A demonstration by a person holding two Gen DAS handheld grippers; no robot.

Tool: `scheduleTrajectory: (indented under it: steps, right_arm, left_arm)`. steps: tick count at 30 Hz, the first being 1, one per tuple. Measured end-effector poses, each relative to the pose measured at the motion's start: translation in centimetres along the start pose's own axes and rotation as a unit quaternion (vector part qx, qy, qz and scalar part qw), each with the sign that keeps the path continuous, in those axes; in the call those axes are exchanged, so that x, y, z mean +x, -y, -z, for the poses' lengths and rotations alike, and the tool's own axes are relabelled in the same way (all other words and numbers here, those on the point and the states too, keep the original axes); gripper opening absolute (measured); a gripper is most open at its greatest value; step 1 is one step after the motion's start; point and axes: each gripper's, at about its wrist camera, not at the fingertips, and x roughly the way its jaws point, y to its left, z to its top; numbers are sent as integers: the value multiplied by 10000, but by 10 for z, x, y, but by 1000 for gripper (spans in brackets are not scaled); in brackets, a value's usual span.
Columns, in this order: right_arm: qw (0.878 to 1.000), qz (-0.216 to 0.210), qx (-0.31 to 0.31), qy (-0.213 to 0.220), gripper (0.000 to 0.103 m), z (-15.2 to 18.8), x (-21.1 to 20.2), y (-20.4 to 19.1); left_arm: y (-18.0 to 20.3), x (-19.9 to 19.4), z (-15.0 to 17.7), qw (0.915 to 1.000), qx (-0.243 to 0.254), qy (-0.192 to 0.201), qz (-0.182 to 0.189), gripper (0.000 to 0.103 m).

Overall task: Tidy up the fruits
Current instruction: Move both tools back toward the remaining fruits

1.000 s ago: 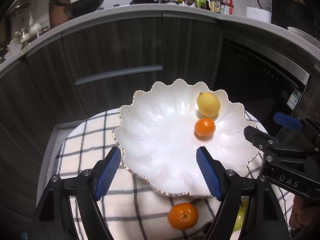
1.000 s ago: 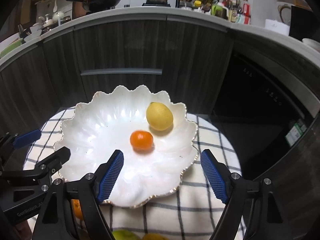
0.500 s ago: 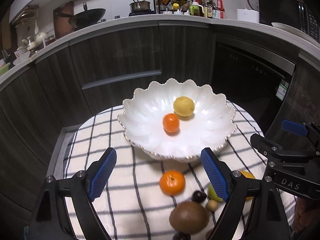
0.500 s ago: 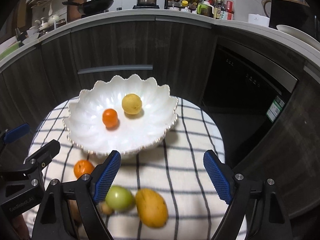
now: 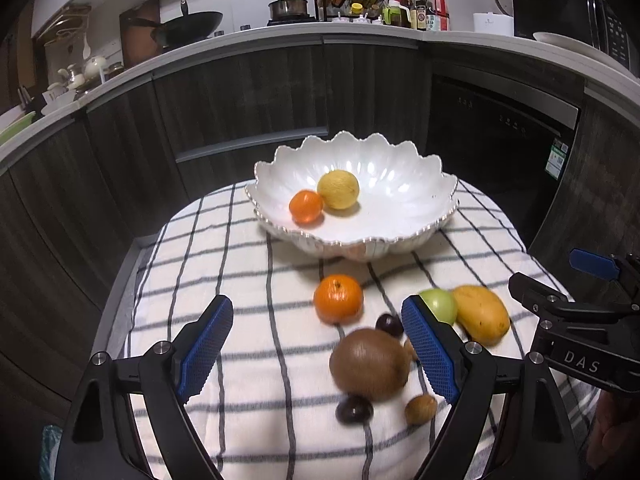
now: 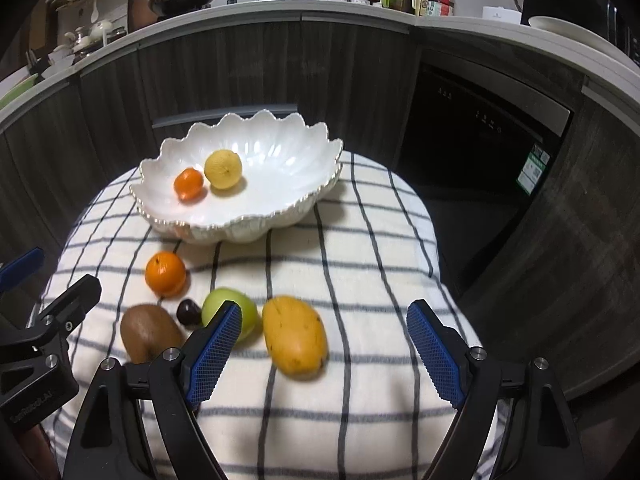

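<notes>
Both claws spread, nothing between the pads. Left claw (image 5: pixel 318 352) jaws have just been opening a bit wider, empty; right claw (image 6: pixel 324 350) is wide and empty too.

Step in hand, as I read it: between placements, lining up the next pick from the loose fruit on the checked cloth (image 5: pixel 224 264) covering the desk.

Nearest the left claw: kiwi (image 5: pixel 370 364), sitting by its right pad, with two dark round fruits and a small brown one crowding it. Right claw has the mango (image 6: pixel 295 336) inside its span, toward the left pad; green apple (image 6: pixel 224 312) is partly behind that pad.

Further out: loose tangerine (image 5: pixel 338 298), clear on all sides.

Far: scalloped white bowl (image 5: pixel 400 208), already holding a small orange (image 5: pixel 306 207) and a lemon (image 5: pixel 338 189).

Next move calls for centring the jaws on one fruit, dropping lower, then closing. Mango looks the cleanest grab; kiwi risks nudging its small neighbours.
</notes>
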Motion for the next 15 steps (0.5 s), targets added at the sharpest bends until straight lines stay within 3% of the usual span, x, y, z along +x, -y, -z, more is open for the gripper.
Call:
scheduleTrajectory:
  steps: [15]
  right_arm:
    - [9997,-54,-13,-239,85,35,-4,-8]
  left_arm:
    - [4,0,49,9993,50,-347,101,86]
